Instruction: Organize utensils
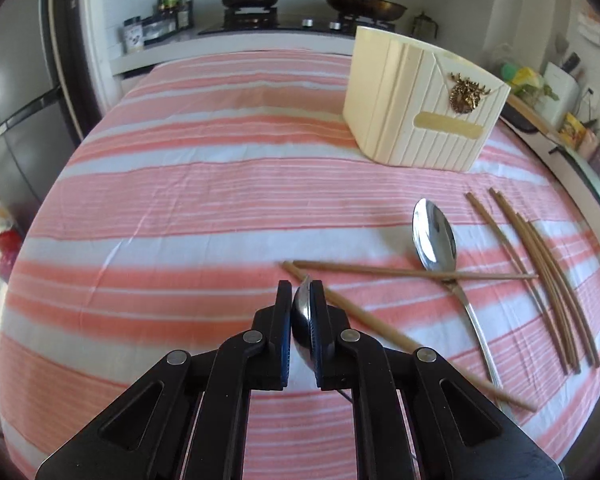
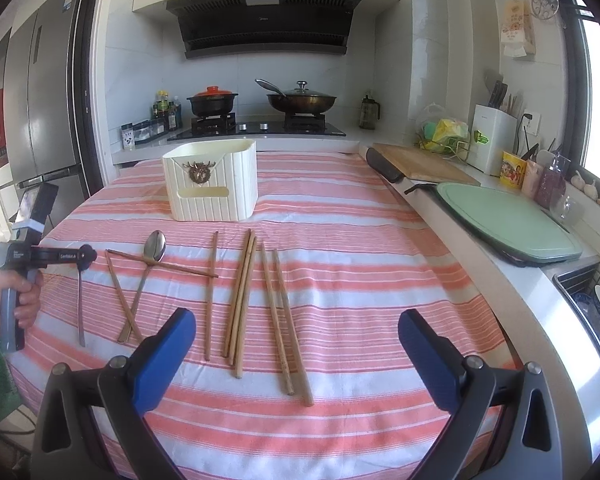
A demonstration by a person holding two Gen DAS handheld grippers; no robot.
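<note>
Spoon (image 1: pixel 302 322) clamped by its bowl in left hand-held gripper (image 1: pixel 300 292)
Right hand-held gripper (image 2: pixel 296 330) is held wide apart above chopsticks (image 2: pixel 242 300) on the table (image 2: pixel 360 240)

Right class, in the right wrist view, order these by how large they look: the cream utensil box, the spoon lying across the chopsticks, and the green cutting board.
1. Green cutting board
2. Cream utensil box, though it sits farther back, so its true size against the board is unsure
3. Spoon, plainly the smallest
</note>
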